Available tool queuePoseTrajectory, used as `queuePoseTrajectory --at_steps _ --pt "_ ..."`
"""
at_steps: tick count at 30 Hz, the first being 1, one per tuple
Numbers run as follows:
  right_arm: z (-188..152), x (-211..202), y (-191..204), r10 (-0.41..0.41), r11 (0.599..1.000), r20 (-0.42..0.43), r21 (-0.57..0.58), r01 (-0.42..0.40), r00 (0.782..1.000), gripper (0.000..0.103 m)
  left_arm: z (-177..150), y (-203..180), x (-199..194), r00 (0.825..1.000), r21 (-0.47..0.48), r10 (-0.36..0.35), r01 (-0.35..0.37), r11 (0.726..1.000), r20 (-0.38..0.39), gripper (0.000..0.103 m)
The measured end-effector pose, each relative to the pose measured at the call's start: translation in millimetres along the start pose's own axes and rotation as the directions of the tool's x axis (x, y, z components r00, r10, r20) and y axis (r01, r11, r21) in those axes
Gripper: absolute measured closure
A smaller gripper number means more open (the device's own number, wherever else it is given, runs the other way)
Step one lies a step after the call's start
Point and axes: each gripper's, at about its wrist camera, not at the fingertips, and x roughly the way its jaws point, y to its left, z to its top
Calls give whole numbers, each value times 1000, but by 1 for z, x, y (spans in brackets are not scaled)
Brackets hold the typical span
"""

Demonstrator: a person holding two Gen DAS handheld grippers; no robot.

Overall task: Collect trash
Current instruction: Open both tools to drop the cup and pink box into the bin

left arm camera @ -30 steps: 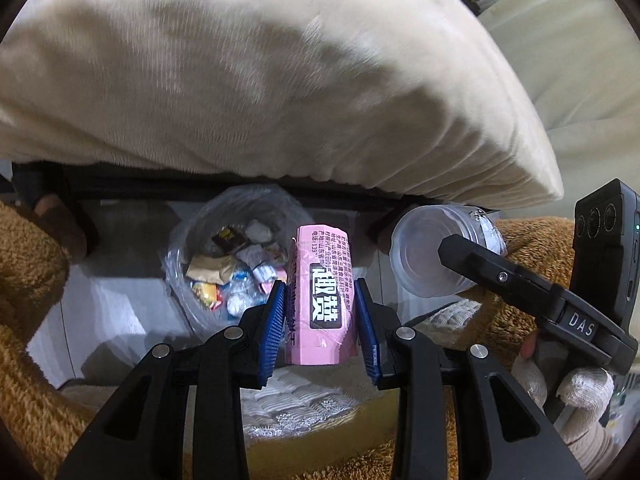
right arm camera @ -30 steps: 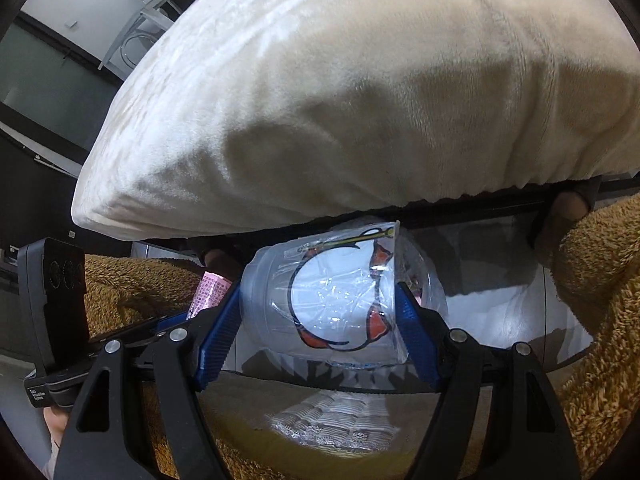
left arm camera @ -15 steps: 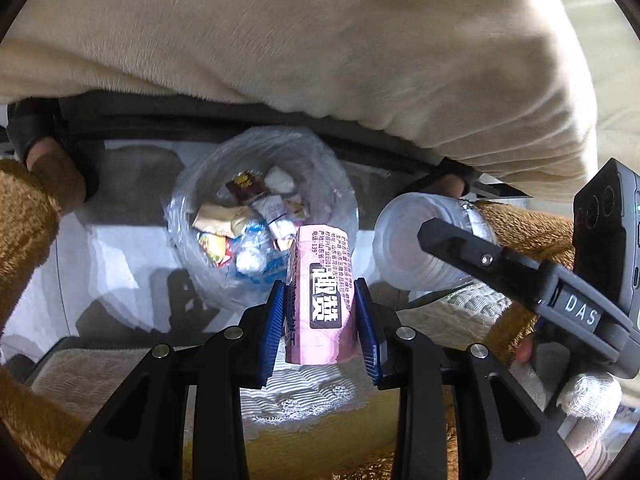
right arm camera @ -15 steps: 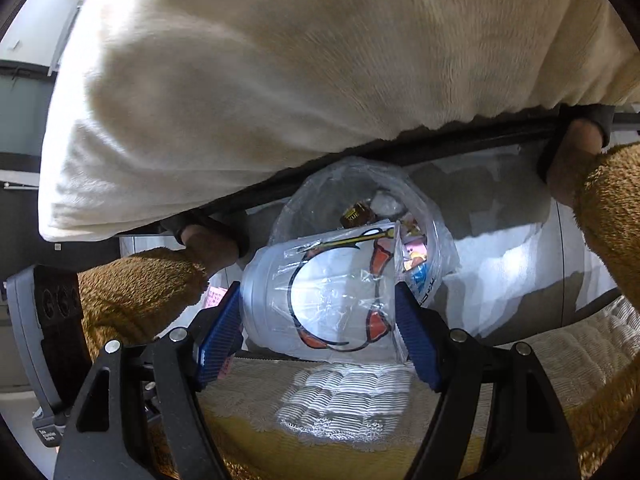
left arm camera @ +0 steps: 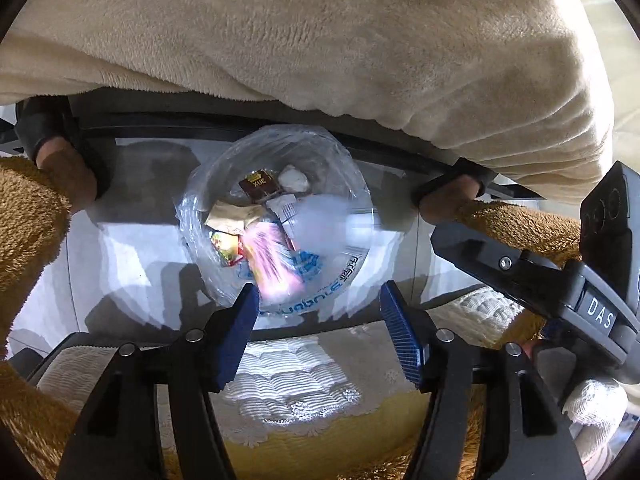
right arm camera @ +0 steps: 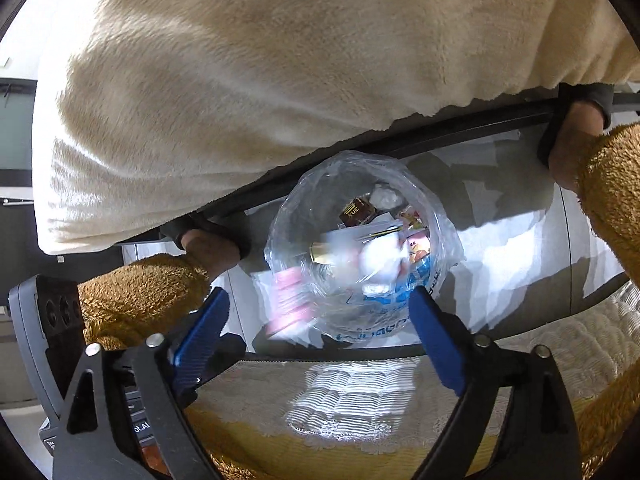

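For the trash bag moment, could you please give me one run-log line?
left gripper: open | right gripper: open | pink carton: blurred, falling into trash bag | clear cup: blurred, inside bag

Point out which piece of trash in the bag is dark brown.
The small square packet marked XUE, at the far side of the bag beside a white wad; the other trash is pale, pink or brightly printed.

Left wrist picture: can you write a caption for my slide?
Open left gripper above the trash bag, a blurred pink carton dropping in among wrappers.
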Motion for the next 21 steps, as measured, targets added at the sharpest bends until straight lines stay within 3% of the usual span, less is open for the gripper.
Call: queuePoseTrajectory --at_steps 12,21 --pt "-2 -9 2 7 1000 22 -3 -6 1000 13 0 -3 -8 999 14 -4 3 1000 39 41" --pt "-7 -41 1 36 999 119 -25 -33 992 13 -4 -9 -36 988 58 -64 56 997 141 41"
